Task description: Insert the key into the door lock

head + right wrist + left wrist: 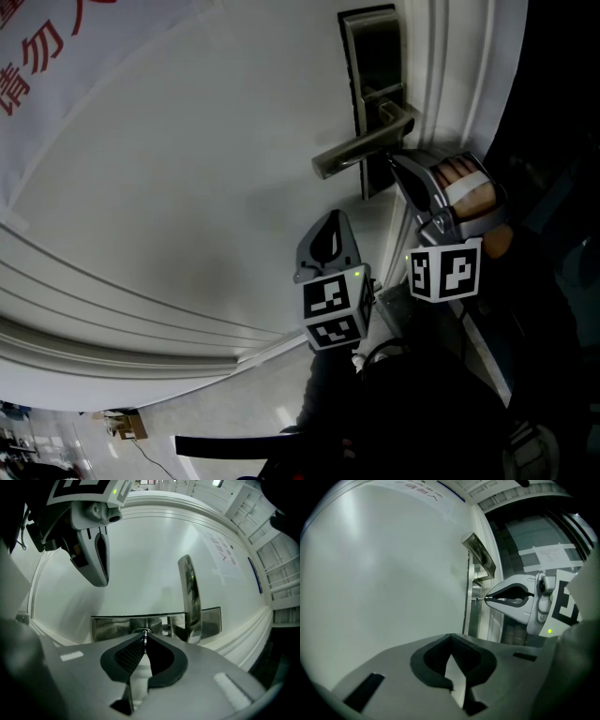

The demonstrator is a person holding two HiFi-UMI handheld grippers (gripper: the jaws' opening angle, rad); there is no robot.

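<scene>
The right tool pinches the key tight at the door lock. The left tool is closed and empty. A tilted key could jam or slip

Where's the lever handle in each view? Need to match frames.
Head view: lever handle upper right of centre, slanting down-left from its plate.
Left gripper view: handle upper right of centre, foreshortened, at the door's edge.
Right gripper view: handle right of centre, standing vertical.
Shared landmark: the lock plate behind the handle, with the key at it.
</scene>
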